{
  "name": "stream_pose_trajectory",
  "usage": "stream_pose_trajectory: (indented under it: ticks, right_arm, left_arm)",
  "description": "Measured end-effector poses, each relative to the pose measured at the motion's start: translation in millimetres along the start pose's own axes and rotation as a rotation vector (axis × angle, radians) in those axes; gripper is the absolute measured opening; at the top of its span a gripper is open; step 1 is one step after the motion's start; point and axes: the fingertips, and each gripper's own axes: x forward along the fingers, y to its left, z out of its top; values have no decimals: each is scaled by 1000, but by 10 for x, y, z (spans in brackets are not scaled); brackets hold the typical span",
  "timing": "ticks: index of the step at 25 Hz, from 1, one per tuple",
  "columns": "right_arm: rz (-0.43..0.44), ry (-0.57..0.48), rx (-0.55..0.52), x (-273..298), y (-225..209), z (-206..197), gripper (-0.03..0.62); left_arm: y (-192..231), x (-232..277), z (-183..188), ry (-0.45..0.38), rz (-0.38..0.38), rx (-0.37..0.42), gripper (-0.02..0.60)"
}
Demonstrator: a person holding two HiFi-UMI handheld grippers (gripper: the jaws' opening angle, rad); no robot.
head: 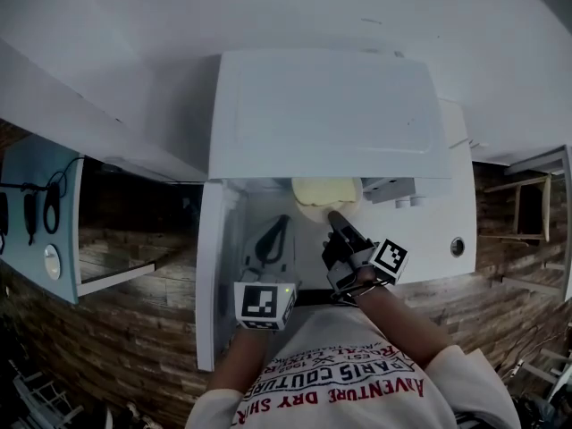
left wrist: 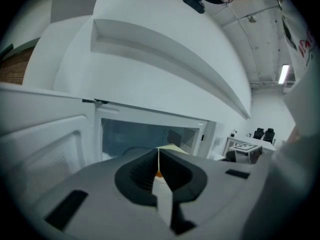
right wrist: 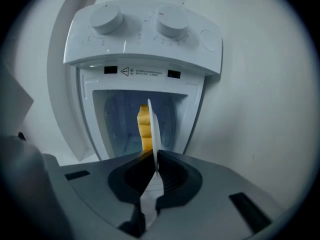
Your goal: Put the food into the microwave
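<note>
The round white plate [head: 307, 211] sat at the mouth of the white box-shaped microwave [head: 326, 114], its far half hidden under the oven's smooth top. The pale yellow, lumpy food [head: 323, 193] on it was blurred; what kind it was I could not tell. In the right gripper view the plate showed edge-on as a thin blade. The right gripper [head: 335, 217] had its ribbed dark fingers closed on the rim at 6 o'clock. The left gripper [head: 282, 222], at the plate's 8 o'clock, had its fingers shut on a thin pale edge, seemingly the same rim. The glossy door [head: 214, 275] stood open at 9 o'clock. Two round white knobs [right wrist: 106, 18] topped the panel.
</note>
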Motion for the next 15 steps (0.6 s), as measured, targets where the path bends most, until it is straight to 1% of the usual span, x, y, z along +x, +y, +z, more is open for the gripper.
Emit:
stream_pose_trajectory:
  ticks: [4, 9, 13, 15]
  right_arm:
    - [-10, -15, -7, 204, -68, 26, 25]
    - [-21, -18, -28, 495, -89, 90, 25]
    - [-6, -39, -20, 660, -63, 130, 25]
    - [0, -50, -5, 736, -62, 133, 25]
  left_arm:
    - [16, 12, 26, 8, 4, 55, 9]
    - [97, 35, -23, 21, 1, 80, 9]
    - [162, 14, -79, 31, 7, 35, 9]
    - [196, 13, -116, 38, 7, 37, 9]
